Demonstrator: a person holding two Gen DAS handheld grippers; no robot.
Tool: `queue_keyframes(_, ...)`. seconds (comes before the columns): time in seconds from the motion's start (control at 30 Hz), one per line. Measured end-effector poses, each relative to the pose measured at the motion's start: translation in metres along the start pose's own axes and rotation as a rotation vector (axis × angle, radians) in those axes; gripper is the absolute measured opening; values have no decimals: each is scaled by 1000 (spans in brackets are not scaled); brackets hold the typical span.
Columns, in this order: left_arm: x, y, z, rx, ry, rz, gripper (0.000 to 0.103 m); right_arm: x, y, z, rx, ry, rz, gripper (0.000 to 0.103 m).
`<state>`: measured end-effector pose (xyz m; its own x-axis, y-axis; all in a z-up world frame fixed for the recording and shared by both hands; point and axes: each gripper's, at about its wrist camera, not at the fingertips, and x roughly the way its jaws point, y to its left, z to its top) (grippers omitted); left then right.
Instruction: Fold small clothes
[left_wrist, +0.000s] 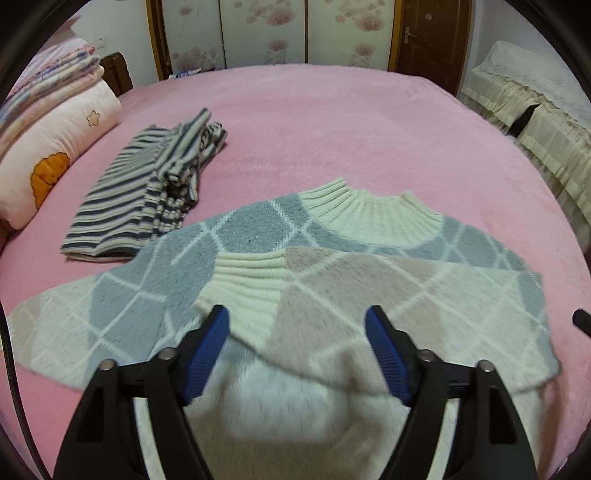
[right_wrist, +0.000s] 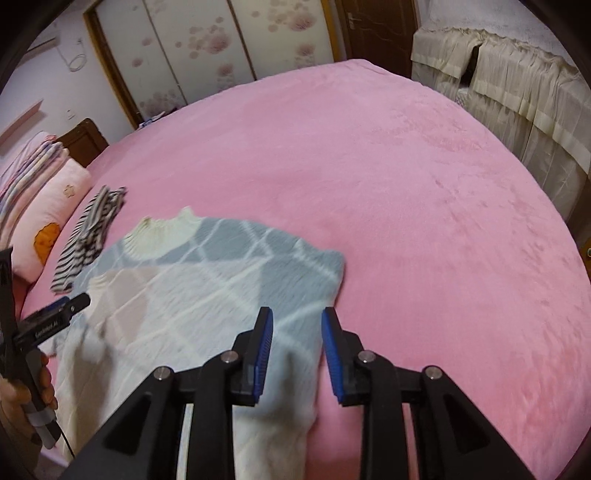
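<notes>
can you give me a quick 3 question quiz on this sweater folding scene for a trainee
1. True or false: the left gripper is shut on the argyle sweater.
2. Multiple choice: what lies on the pink bed just beyond the sweater's left side? A) a striped garment B) a towel C) a pair of socks
3. Fill in: one sleeve is folded across the sweater's body, its ribbed ____ lying near the left gripper.

Key:
1. False. Its jaws stand wide apart above the sweater, and the right gripper is open too.
2. A, the striped garment.
3. cuff
</notes>
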<state>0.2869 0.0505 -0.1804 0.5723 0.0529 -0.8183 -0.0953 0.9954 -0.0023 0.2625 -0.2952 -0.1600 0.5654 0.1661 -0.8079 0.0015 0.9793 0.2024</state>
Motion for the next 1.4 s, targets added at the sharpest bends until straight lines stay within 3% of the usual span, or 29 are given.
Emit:
queue_keyframes(0.27,-81,-9,-24,15,-33,-60,85,-66,19,-42,-20,-50,20,28)
queue_keyframes(0.33,-99,-13,-32,20,-42,-67,87,-78,20,-51,-14,-61,21,33)
queue_keyframes(0.7,-168,-24,-69,-14,-59,-120,96,-117,31,-90,25,-76,64,36)
queue_keyframes(1.0,-198,-14,-109,-76,-109,-157,96,-132,36,-116,72,-57,117,36)
queue_keyframes(1.4,-207,28,-136,-113,-79,-242,96,-142,67,-134,19,-27,105,36)
